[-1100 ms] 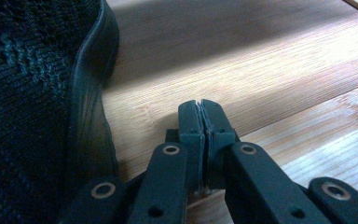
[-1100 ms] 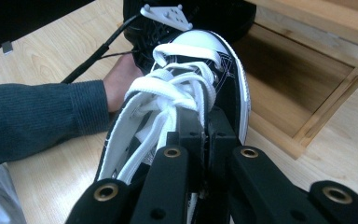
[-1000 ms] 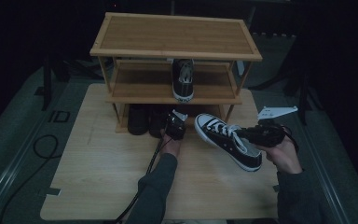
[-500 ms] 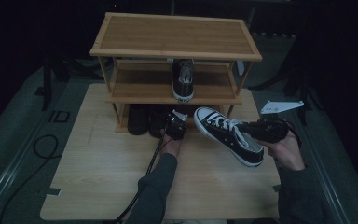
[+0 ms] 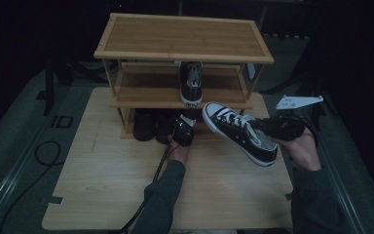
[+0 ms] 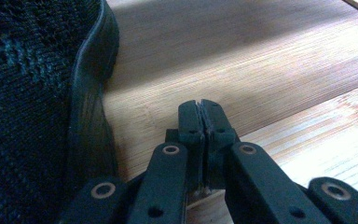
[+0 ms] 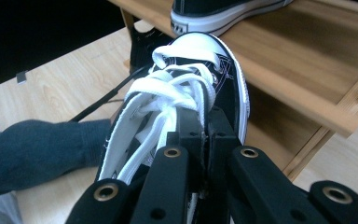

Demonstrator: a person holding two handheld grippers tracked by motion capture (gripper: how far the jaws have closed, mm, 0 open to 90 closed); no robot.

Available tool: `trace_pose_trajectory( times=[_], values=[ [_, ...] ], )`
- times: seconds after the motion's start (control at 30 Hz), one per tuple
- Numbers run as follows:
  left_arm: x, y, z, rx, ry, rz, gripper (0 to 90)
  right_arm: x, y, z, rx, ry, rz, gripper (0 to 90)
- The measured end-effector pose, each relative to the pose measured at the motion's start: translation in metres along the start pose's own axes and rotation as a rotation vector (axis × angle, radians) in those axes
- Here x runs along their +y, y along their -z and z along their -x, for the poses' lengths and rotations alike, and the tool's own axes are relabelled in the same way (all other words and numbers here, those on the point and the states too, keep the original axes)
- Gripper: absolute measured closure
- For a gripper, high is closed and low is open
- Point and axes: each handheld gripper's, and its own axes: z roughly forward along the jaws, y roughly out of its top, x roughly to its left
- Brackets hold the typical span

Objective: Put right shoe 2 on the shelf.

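Note:
A black sneaker with white laces and toe cap hangs tilted in the air at the right, toe toward the wooden shoe rack. My right gripper is shut on it, and in the right gripper view the jaws pinch the upper's side edge next to the laces. A matching sneaker stands on the rack's middle shelf. My left gripper rests low in front of the rack, shut and empty, beside a black knit shoe.
Dark shoes sit under the rack's lowest shelf. The rack stands on a light wooden board with bare space toward the front. A cable loops on the grey floor at the left.
My right hand has lifted the sneaker higher and a little toward the rack. The left gripper has stayed where it was.

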Motion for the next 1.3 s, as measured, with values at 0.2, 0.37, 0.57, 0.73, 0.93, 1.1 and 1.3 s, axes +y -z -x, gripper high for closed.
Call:
trace_pose_trajectory(
  times=[0.2,0.37,0.57,0.73,0.93,1.1,1.3],
  values=[
    [0.000,0.000,0.000,0.001,0.002,0.000,88.2,0.012,-0.003,0.007,-0.015,-0.004,0.010,88.1],
    [0.000,0.000,0.000,0.000,0.004,0.002,88.2,0.018,-0.005,0.011,-0.022,-0.008,0.016,88.1],
    [0.000,0.000,0.000,0.001,0.000,-0.001,88.2,0.022,-0.007,0.017,-0.035,-0.021,0.018,88.1],
    [0.000,0.000,0.000,0.001,0.001,0.000,88.1,0.024,-0.008,0.021,-0.049,-0.030,0.025,88.2],
    [0.000,0.000,0.000,0.000,0.002,0.000,88.2,0.028,-0.012,0.025,-0.063,-0.043,0.031,88.1],
    [0.000,0.000,0.000,0.002,0.002,0.002,88.1,0.031,-0.016,0.028,-0.077,-0.057,0.035,88.1],
    [0.000,0.000,0.000,0.000,0.003,0.001,88.2,0.036,-0.024,0.030,-0.115,-0.060,0.034,88.1]
  ],
)
